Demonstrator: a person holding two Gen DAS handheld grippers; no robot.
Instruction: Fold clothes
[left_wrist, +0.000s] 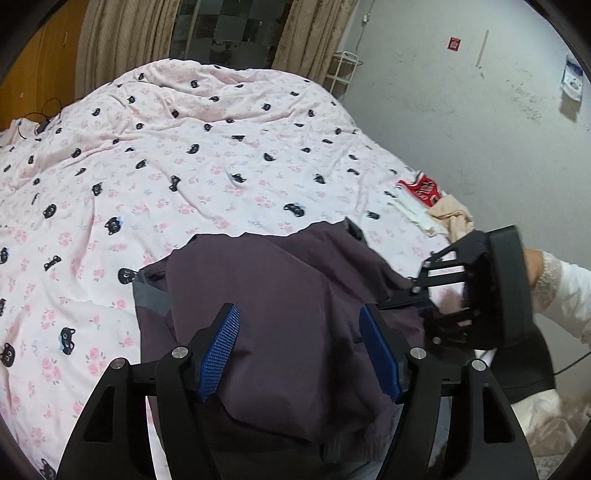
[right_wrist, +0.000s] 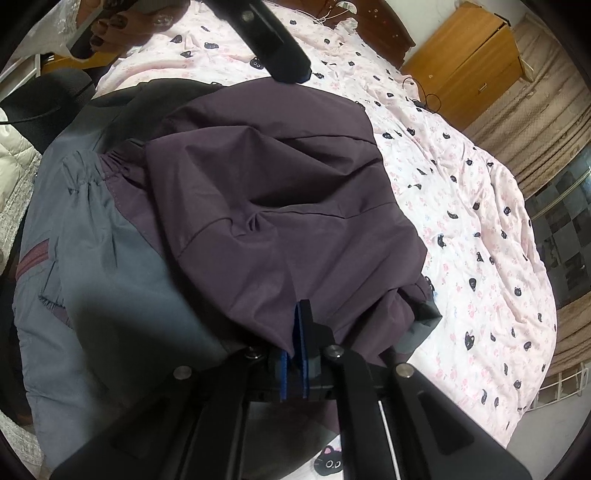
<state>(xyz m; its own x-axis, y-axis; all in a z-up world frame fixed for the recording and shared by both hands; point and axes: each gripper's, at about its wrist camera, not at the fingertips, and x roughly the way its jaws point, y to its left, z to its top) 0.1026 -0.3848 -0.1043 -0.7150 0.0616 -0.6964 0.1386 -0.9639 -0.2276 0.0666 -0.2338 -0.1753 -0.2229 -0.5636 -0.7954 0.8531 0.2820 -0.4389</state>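
A purple and grey jacket (left_wrist: 280, 295) lies bunched on the pink cat-print bed cover (left_wrist: 166, 166). My left gripper (left_wrist: 299, 325) is open, its blue pads (left_wrist: 221, 343) standing apart just above the purple cloth. In the right wrist view my right gripper (right_wrist: 299, 328) is shut on a fold of the purple jacket (right_wrist: 266, 177), with grey panels (right_wrist: 110, 240) to the left. The right gripper also shows in the left wrist view (left_wrist: 417, 291) at the jacket's right edge. The left gripper shows at the top of the right wrist view (right_wrist: 299, 74).
Folded clothes, red, white and beige (left_wrist: 428, 206), lie at the bed's right edge near the white wall (left_wrist: 461, 110). A wooden cabinet (right_wrist: 469, 55) and brown curtains (right_wrist: 546, 122) stand beyond the bed. A white rack (left_wrist: 343, 72) stands by the curtain.
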